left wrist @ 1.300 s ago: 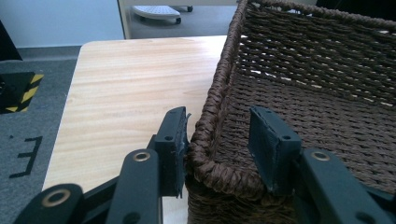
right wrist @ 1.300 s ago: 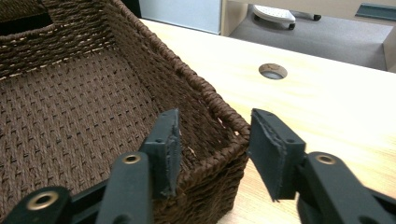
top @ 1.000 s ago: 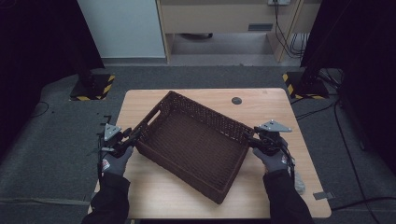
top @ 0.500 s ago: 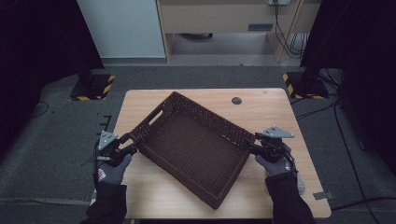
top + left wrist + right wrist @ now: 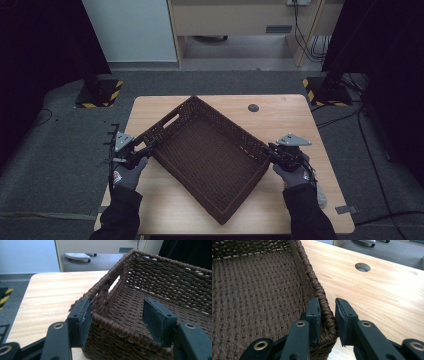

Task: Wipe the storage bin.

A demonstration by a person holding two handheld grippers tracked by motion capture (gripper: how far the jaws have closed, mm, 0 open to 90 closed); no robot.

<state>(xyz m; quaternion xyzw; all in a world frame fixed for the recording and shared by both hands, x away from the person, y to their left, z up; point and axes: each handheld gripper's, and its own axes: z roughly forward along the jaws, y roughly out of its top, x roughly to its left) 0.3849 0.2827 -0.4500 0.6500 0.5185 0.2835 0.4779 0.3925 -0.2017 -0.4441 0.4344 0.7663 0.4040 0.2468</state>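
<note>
two grippers sit at opposite corners of the woven basket (image 5: 210, 157), which lies askew across the wooden table (image 5: 300, 120). the left gripper (image 5: 122, 318) stands wide, one jaw outside the corner, one over the inside, not closed. the right gripper (image 5: 327, 312) straddles the rim narrowly, a slight gap still showing on the outer side. the basket looks light, fairly stiff yet slightly yielding, rough enough to grip; the thick braided rim is the best hold. no readable writing appears.

We could read no text, label, brand or number anywhere; a small mark on the left glove (image 5: 118, 176) was too blurred.
</note>
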